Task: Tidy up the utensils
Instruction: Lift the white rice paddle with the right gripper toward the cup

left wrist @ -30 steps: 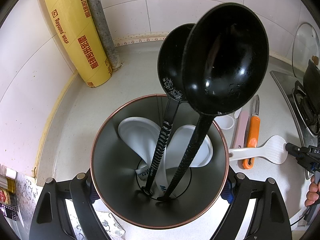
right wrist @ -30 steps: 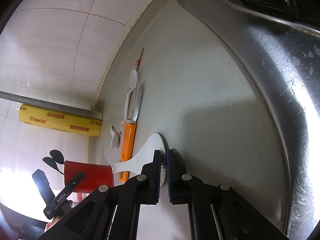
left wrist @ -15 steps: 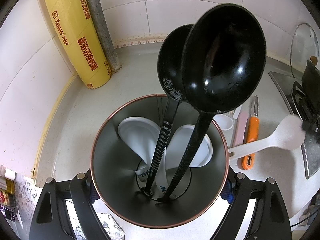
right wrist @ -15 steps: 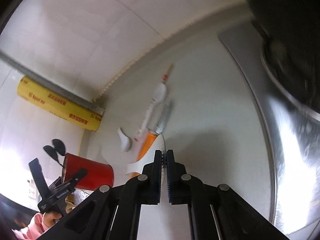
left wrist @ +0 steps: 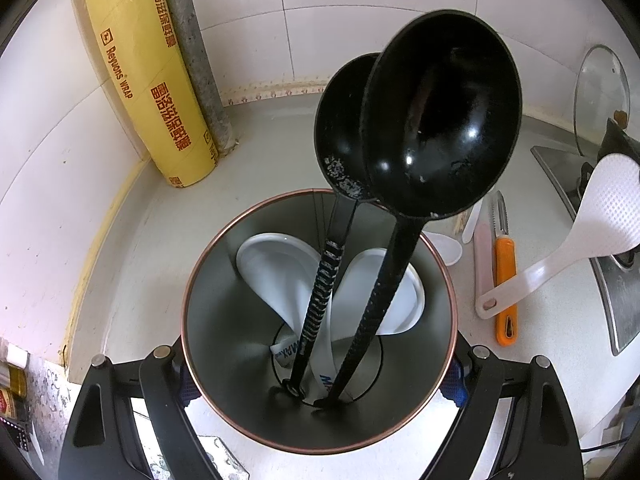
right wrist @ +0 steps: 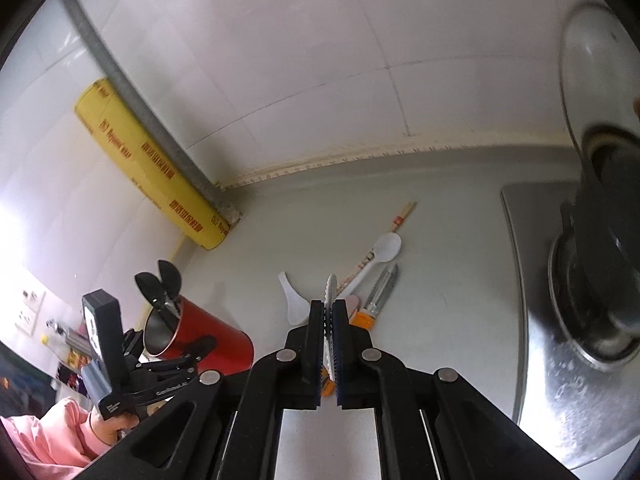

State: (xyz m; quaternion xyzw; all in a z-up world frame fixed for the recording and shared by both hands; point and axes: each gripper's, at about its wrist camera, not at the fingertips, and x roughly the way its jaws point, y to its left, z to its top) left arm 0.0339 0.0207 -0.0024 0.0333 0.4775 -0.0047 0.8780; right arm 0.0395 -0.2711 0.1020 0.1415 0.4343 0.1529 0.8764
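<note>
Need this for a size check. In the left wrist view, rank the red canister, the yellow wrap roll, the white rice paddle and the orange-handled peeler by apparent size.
1. Red canister, nearest the camera.
2. Yellow wrap roll.
3. White rice paddle, lifted, so nearness inflates it.
4. Orange-handled peeler.

The utensil holder (left wrist: 320, 360) stands on the counter (left wrist: 280, 152) near its left end, gripped at its sides by the left gripper (left wrist: 320, 392). In it stand two ladles (left wrist: 440, 112) and two rice paddles (left wrist: 280, 268), bowls up. Behind it, in the back left corner, the wrap roll (left wrist: 152, 80) leans against the wall beside a pipe (left wrist: 196, 60). To its right lie a peeler (left wrist: 505, 280), spoons and chopsticks (close together). A rice paddle (left wrist: 608, 216) is held above them, between the right gripper's (right wrist: 329, 320) jaws. The stove (right wrist: 560, 320) takes the counter's right end.
</note>
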